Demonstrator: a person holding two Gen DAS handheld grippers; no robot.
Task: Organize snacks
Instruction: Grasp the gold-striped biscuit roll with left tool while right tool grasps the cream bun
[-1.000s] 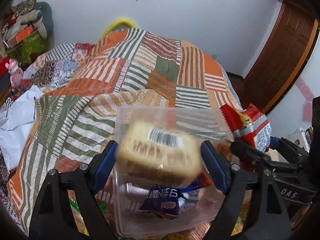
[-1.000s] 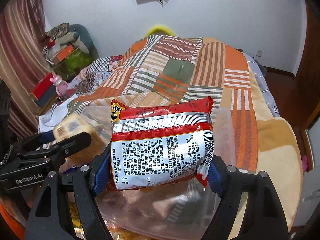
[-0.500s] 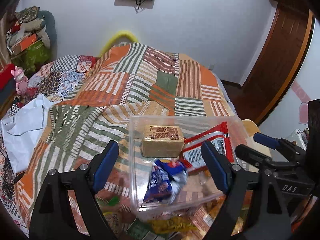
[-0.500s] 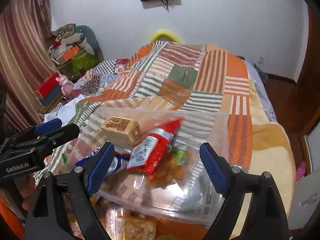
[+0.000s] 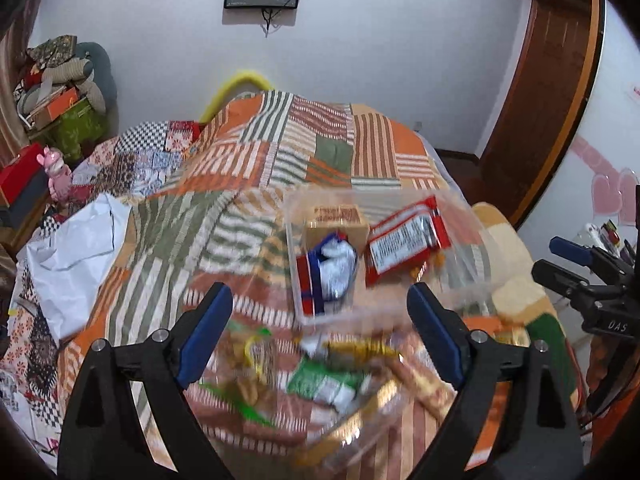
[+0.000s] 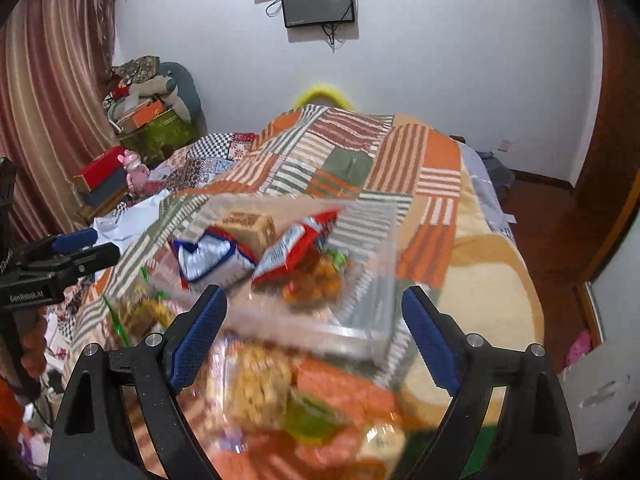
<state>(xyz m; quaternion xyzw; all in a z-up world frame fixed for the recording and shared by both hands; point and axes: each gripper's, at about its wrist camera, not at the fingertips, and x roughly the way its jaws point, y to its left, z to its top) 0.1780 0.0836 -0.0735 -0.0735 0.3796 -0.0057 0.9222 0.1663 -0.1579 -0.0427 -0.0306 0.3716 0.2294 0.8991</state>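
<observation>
A clear plastic box (image 5: 460,216) (image 6: 376,312) sits on the striped bed cover. It holds a tan wrapped block (image 5: 336,222) (image 6: 248,226), a red noodle packet (image 5: 406,240) (image 6: 296,246) and a blue and silver packet (image 5: 330,270) (image 6: 214,260). My left gripper (image 5: 320,336) is open and empty, above and in front of the box. My right gripper (image 6: 314,334) is open and empty, also short of the box. Several loose snack packets (image 5: 332,376) (image 6: 260,388) lie blurred under both grippers. The right gripper shows at the right edge of the left wrist view (image 5: 588,280); the left one at the left edge of the right wrist view (image 6: 60,260).
A white plastic bag (image 5: 76,256) lies at the left of the bed. Boxes and a pink toy (image 5: 56,168) stand by the left wall. A wooden door (image 5: 540,92) is at the right. A screen (image 6: 318,2) hangs on the far wall.
Both grippers let go of their snacks: the tan block and the red packet dropped into the clear box. Both grippers then pulled up and back, away from the box.
</observation>
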